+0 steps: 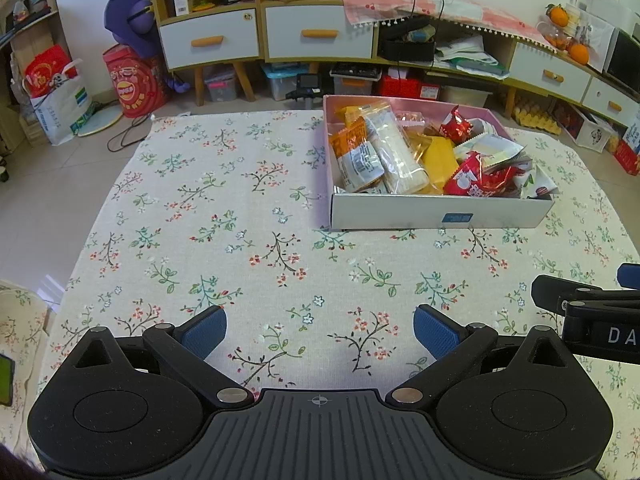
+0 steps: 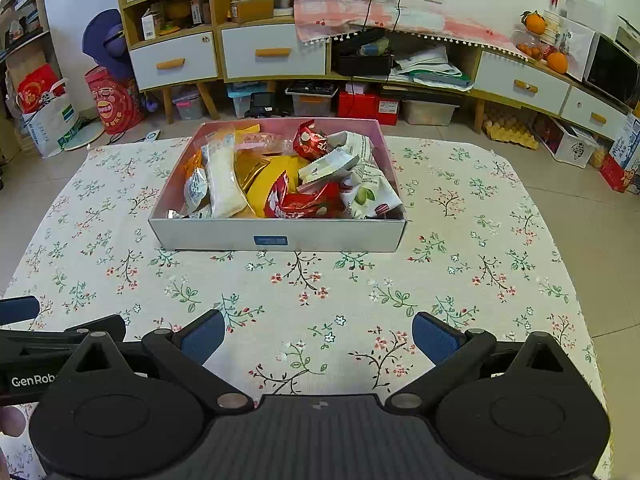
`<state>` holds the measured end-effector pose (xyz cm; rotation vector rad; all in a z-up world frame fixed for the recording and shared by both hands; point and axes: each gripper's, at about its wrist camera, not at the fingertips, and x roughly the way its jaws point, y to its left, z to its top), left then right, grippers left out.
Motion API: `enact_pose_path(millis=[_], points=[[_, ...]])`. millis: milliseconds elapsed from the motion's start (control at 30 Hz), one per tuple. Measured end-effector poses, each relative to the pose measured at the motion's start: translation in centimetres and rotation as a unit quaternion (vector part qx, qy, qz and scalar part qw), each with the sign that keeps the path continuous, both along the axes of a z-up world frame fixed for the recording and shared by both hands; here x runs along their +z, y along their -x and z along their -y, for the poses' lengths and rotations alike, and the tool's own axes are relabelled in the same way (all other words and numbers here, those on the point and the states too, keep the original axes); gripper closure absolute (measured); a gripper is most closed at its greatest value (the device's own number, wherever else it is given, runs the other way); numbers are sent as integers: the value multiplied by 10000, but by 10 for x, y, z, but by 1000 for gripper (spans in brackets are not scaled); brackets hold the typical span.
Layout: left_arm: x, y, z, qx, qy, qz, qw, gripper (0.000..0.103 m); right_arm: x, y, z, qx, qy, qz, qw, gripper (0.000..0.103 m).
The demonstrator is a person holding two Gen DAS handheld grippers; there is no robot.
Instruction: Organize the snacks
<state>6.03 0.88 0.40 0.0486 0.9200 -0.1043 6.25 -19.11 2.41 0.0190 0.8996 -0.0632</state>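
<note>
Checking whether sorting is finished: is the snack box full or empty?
Full: the box is lidless, with snack packets piled to its rim; none lie on the tablecloth.

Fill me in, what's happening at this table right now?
A person holds a hand-held gripper in each hand over a floral tablecloth. The left hand-held gripper and right hand-held gripper are both open and empty, short of the box. The snacks all sit piled in the open box, among them a long white pack and red wrappers. No snacks show loose on the cloth.
</note>
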Motion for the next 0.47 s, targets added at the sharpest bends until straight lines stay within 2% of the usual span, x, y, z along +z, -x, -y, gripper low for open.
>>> enact_pose_path(millis=[467], points=[[-2,1,1,-79,4,-30,10000,2,-1,0,-1,19,5,-10,10000,24]])
